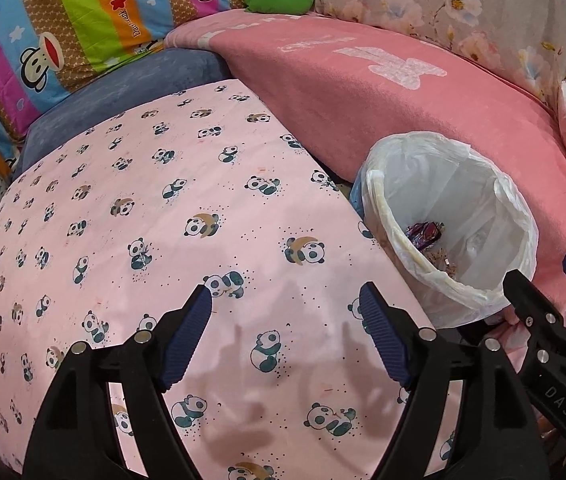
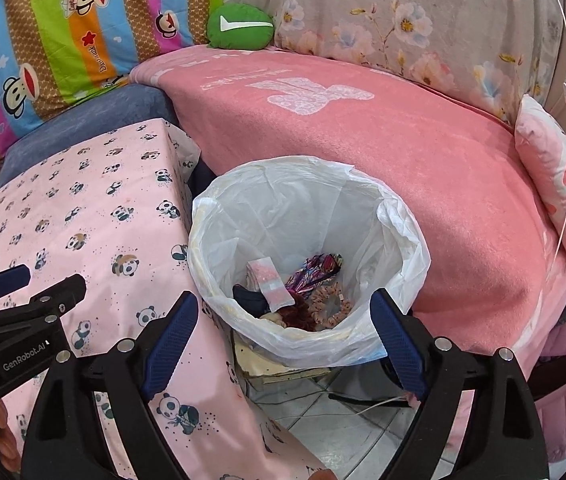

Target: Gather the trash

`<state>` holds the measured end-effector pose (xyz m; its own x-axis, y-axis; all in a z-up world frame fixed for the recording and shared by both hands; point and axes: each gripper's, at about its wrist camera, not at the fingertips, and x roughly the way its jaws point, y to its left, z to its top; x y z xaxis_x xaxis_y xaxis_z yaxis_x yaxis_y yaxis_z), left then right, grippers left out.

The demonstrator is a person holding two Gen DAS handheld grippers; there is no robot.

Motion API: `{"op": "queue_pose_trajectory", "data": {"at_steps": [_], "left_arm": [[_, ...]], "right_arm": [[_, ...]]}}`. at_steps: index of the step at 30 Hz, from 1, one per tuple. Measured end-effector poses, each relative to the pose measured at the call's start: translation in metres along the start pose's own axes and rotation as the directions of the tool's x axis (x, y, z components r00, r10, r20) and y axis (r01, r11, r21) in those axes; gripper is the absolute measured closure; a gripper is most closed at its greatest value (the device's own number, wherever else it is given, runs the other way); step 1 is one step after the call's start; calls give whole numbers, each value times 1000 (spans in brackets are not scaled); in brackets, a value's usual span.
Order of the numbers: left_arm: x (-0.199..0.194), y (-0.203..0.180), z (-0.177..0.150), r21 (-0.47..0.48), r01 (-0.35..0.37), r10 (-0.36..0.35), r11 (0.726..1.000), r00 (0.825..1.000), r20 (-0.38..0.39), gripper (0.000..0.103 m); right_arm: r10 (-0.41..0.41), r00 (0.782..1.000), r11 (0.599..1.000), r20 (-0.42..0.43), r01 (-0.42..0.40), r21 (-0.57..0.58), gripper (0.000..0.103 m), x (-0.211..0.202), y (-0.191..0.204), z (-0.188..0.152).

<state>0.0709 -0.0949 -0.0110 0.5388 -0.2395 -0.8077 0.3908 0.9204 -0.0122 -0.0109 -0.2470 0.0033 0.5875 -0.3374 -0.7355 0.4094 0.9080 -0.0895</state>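
We hold our left gripper [image 1: 285, 312] with its jaws spread wide and nothing between them, above the pink panda-print cloth [image 1: 155, 216] that covers the table. Our right gripper [image 2: 283, 320] is likewise spread and holds nothing, poised over the near rim of the trash bin [image 2: 219, 216], which stands just beside the table, lined with a white plastic bag. Inside it we see trash: a purple patterned wrapper [image 2: 315, 270], a pale pink packet [image 2: 269, 282] and darker scraps. Beyond lies a pink blanket [image 2: 383, 152], then a green cushion [image 2: 241, 26] against striped cartoon bedding [image 2: 63, 40].
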Motion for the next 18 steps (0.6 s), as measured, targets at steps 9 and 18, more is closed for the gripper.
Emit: {"op": "queue_pose_trajectory", "data": {"at_steps": [9, 18], "left_arm": [[1, 0, -6, 9, -25, 25, 1000, 1000, -1, 26], [1, -3, -6, 4, -43, 43, 999, 999, 6, 22]], "right_arm": [[-14, 1000, 1000, -14, 14, -10, 7, -1, 2, -6], [-32, 999, 999, -23, 32, -8, 7, -2, -2, -6]]}}
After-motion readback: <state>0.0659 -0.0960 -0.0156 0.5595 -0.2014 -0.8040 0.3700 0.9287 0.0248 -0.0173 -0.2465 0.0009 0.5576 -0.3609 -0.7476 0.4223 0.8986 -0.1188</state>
